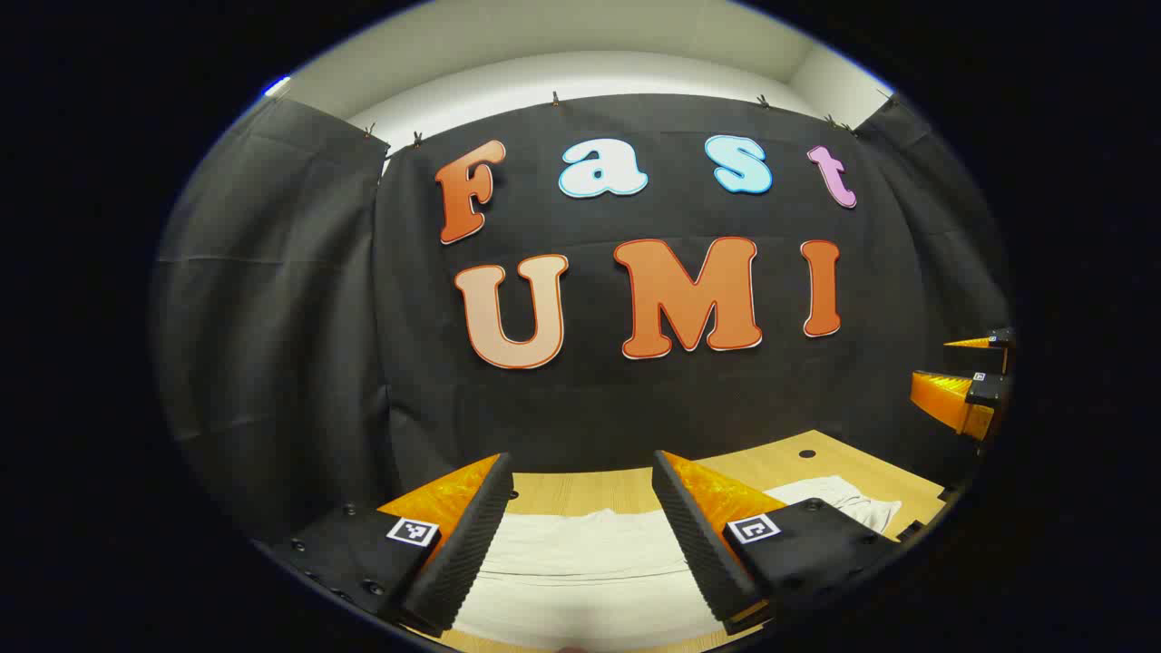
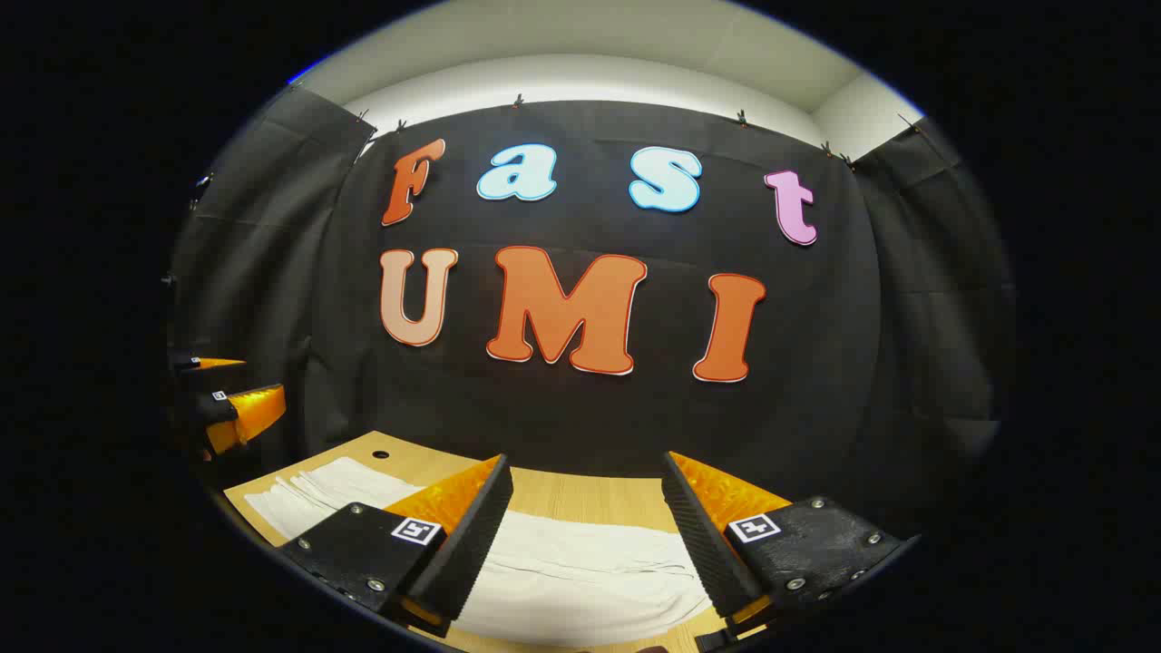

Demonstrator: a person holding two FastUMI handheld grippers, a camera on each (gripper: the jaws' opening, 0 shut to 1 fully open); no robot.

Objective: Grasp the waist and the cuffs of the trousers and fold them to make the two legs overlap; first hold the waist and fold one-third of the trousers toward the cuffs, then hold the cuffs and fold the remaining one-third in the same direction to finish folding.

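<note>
Left gripper [image 1: 580,535] spread wide, gripping nothing, hovering above the white trousers [image 1: 580,567], which lie flat on the wooden table [image 1: 580,490] below and between its fingers. Cloth runs off past its right finger, bunched there. Right gripper [image 2: 580,535] also spread wide and empty, above the trousers [image 2: 580,571], cloth under the gap and stretching away beyond its left finger. Each gripper sees the other one off to the side, raised above the table, apart from the cloth.
</note>
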